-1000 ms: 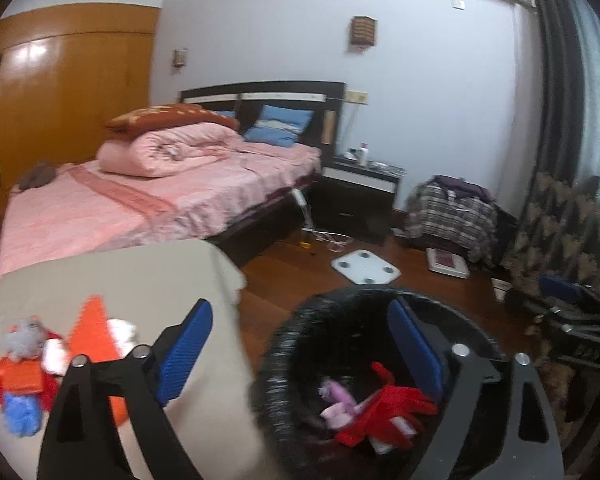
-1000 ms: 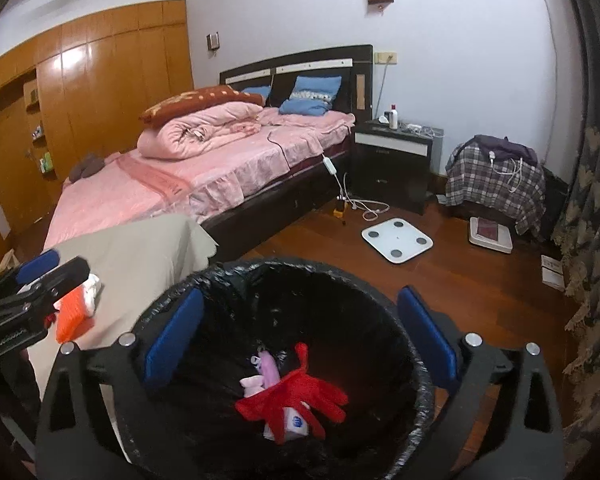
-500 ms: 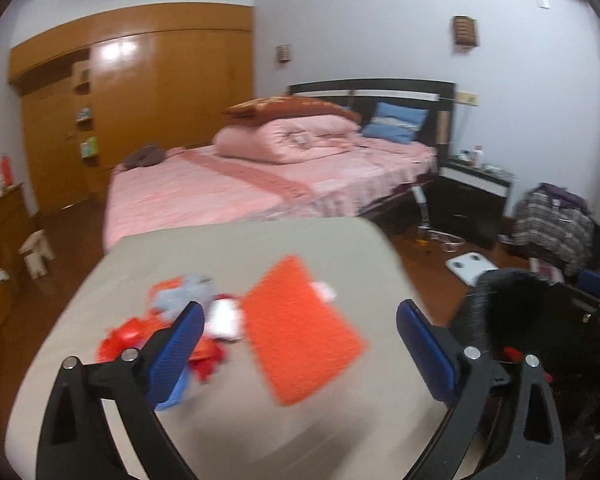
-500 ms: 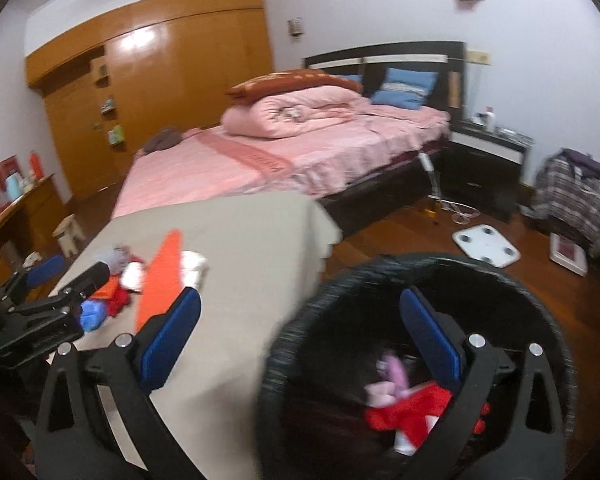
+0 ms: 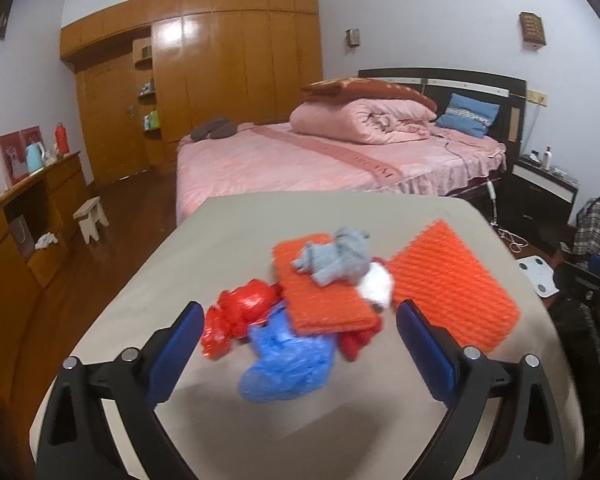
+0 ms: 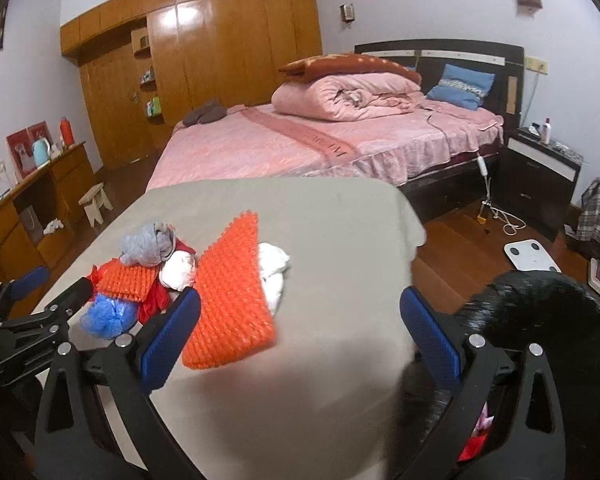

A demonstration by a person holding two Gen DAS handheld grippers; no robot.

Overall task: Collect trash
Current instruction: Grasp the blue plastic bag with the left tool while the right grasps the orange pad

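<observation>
Both tongs, left tongs [image 5: 300, 334] and right tongs [image 6: 300, 326], wide apart and empty; blue bag [image 5: 286, 360] probably light, soft, crinkly: best pinched at a bunched fold.

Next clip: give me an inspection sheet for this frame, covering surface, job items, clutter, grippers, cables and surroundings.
Surface: table under a beige cloth, near half bare.
Job's things: a pile of trash: blue bag, red wrapper, grey rag, white wad, two orange mats. Black-lined bin stands right of the table, some trash inside.
Clutter: nothing seen beyond the pile.
Grippers: left gripper open, empty, aimed at the pile; right gripper open, empty, near the table's right edge.
Cables: white cord on the floor by the nightstand.
Surroundings: pink bed, wardrobe, scale, stool.
</observation>
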